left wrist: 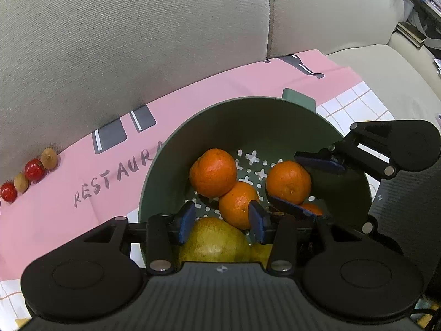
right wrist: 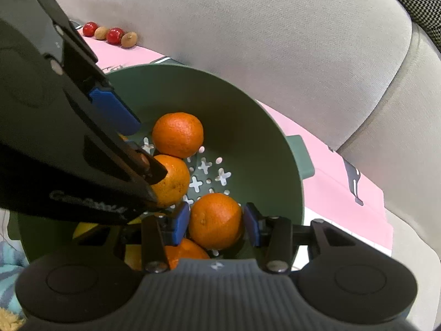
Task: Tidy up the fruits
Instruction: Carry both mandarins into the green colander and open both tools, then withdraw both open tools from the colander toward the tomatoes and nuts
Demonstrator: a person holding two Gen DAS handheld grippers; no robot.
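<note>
Two grippers in colander [left wrist: 171, 149], right gripper [right wrist: 216, 222] clasping orange [right wrist: 215, 220], left gripper [left wrist: 223, 222] agape.

Beige sofa backrest [left wrist: 137, 27] behind everything, seam between two cushions. Pink printed cloth [left wrist: 82, 193] spread over the seat, "RESTAURA" lettering, grey window shapes, white grid section [left wrist: 355, 102] at far right. Shelf clutter [left wrist: 424, 8] top right, blurry. Teal-striped fabric [right wrist: 11, 259] at left edge in the right wrist view.
</note>
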